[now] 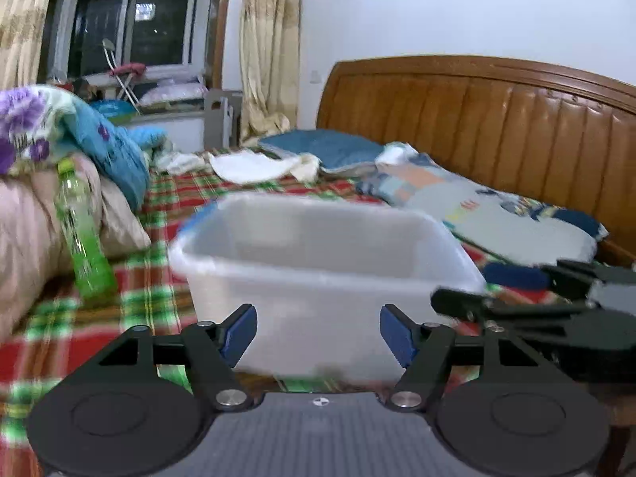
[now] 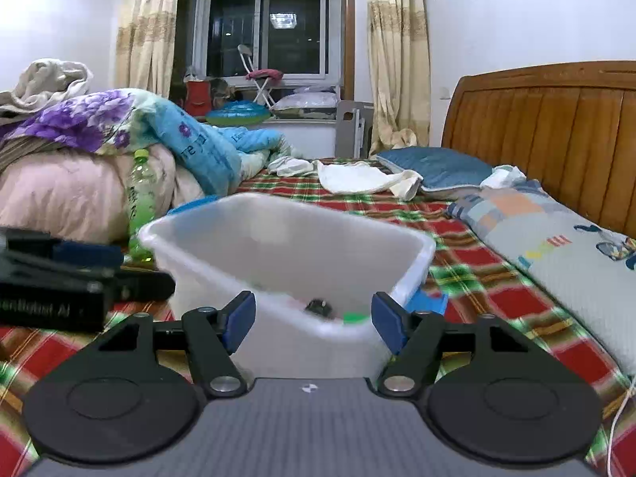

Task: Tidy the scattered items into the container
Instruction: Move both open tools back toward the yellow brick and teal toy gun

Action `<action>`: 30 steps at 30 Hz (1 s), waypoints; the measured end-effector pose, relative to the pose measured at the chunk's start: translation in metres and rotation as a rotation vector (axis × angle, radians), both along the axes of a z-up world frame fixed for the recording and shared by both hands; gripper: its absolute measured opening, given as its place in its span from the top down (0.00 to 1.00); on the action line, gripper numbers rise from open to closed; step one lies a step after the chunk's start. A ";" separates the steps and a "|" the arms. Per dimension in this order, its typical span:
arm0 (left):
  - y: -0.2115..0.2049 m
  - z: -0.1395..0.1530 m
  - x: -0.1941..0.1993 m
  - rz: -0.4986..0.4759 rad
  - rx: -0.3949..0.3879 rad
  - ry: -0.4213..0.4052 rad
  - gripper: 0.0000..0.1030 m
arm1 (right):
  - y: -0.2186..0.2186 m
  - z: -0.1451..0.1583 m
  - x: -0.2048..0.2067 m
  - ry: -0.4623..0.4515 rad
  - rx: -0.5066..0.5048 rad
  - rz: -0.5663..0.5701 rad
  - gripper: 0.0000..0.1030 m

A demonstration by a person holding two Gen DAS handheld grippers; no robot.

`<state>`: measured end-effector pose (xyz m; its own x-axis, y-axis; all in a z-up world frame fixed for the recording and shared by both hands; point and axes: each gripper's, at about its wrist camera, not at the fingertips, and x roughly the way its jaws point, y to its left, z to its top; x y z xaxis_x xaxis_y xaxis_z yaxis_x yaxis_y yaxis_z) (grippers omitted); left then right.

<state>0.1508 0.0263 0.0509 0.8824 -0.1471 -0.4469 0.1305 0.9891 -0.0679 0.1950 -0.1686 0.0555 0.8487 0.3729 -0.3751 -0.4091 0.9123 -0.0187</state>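
A translucent white plastic container stands on the plaid bedspread, just ahead of both grippers; it also shows in the right wrist view. Inside it, near the front, lie a small dark item and a green round item. My left gripper is open and empty in front of the container's near wall. My right gripper is open and empty at the container's near rim. A green bottle leans on the bedding to the left, also in the right wrist view. Each gripper shows at the other view's edge.
A pile of quilts rises on the left. A cartoon pillow and a blue pillow lie by the wooden headboard. White cloths lie beyond the container. A blue flat item sits by the container's right corner.
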 end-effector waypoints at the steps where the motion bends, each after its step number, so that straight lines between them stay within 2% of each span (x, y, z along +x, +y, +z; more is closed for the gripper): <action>1: -0.002 -0.006 -0.007 -0.007 -0.003 0.011 0.30 | -0.002 -0.004 -0.005 0.002 -0.004 0.005 0.33; 3: -0.004 -0.018 -0.018 -0.023 -0.010 0.038 0.30 | -0.004 -0.013 -0.014 -0.006 -0.018 0.007 0.33; 5: -0.007 -0.031 -0.030 -0.031 -0.018 0.059 0.30 | -0.008 -0.028 -0.021 0.002 -0.039 0.012 0.27; 10: -0.005 -0.068 -0.048 -0.011 -0.040 0.131 0.30 | -0.014 -0.066 -0.021 0.125 -0.072 0.005 0.25; 13: 0.000 -0.082 -0.056 0.012 -0.057 0.161 0.30 | -0.013 -0.075 -0.015 0.163 -0.065 -0.009 0.25; 19: 0.010 -0.086 -0.054 0.036 -0.055 0.179 0.30 | -0.013 -0.092 -0.005 0.215 -0.059 -0.011 0.25; 25: 0.015 -0.089 -0.049 0.038 -0.045 0.185 0.30 | -0.005 -0.089 -0.033 0.249 -0.058 0.109 0.26; 28: 0.017 -0.091 -0.049 0.042 -0.047 0.190 0.30 | 0.001 -0.088 -0.055 0.224 -0.067 0.205 0.26; 30: 0.018 -0.092 -0.048 0.043 -0.045 0.188 0.30 | 0.005 -0.084 -0.067 0.203 -0.080 0.220 0.26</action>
